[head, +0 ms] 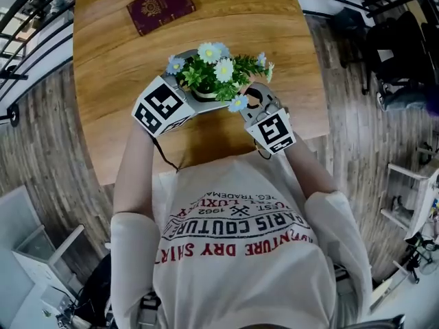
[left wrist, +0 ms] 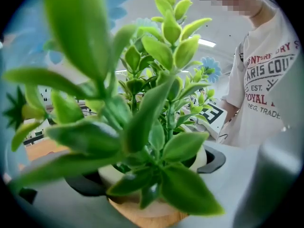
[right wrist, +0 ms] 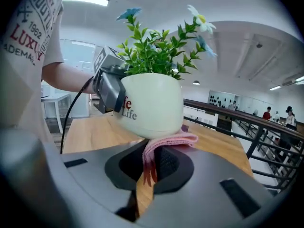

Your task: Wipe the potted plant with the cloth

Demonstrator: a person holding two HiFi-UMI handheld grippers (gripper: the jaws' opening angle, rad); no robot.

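Two hand-held grippers meet at one potted plant over the near edge of a light brown wooden table (head: pixel 116 60). At the far left of the head view, grey plank flooring (head: pixel 41 149) runs beside the tabletop, and a maroon booklet with a gold crest (head: pixel 160 7) lies flat near the table's far edge, well apart from everything else. The left gripper (head: pixel 192 88), with its black-and-white marker cube, reaches in from the left, and its own view shows its two dark jaws set against opposite sides of the round white pot (right wrist: pixel 152 108), clamped on it just under the rim. The green leafy artificial plant (head: pixel 216 74) stands up from the pot, filling the left gripper view with blurred leaves, with white and pale blue daisy-like flowers on top. The pot carries dark and red lettering on its side. Whether its base rests on the wood or hangs above it cannot be told. To the right, the right gripper (right wrist: pixel 152 163) comes in low, its jaws pinched together on a pink knitted cloth (right wrist: pixel 168 140). A fold of that cloth bulges out above the jaws and presses against the pot's lower curve, while a short tail hangs down between them. The person's white printed T-shirt (head: pixel 240 245) fills the bottom of the head view, and a dark metal railing (right wrist: pixel 247 122) crosses the background beyond the table's right side.
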